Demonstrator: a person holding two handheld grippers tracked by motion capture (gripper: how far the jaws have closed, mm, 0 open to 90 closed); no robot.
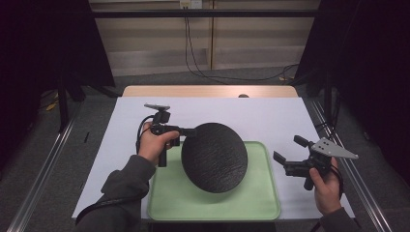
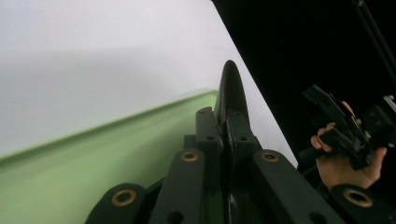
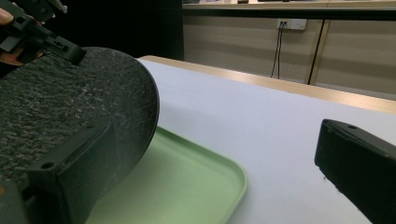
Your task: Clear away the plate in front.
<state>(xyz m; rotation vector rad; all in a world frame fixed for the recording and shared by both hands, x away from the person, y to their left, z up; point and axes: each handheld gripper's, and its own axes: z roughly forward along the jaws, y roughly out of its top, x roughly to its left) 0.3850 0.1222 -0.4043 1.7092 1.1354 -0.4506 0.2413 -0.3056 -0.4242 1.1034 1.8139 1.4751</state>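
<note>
You've got the round black stone-textured plate pinched by its rim in your left hand-held gripper, jaws clamped narrow on the edge. The plate hangs tilted out to that gripper's far side, over the pale green plastic tray, and I can't tell whether its low edge is touching the tray.

Looks to me like the step is setting the plate down flat in the tray, so a few tips:

- It's a one-sided rim grip on what looks like a heavy plate, so it'll want to swing or slip. Keep the squeeze firm and move slowly.
- Lower the far edge, the one away from your left hand-held gripper, until it rests on the tray floor, then roll your wrist to lay the rest down. Don't drop it.
- Keep the plate inside the tray's raised lip; it looks nearly as wide as the tray.
- Only let go once it's lying flat.

Your right hand-held gripper sits wide open with nothing in it, just off the tray's edge over the white-covered desk. I'd keep it there, ready to steady the plate's free edge if it wobbles.
</note>
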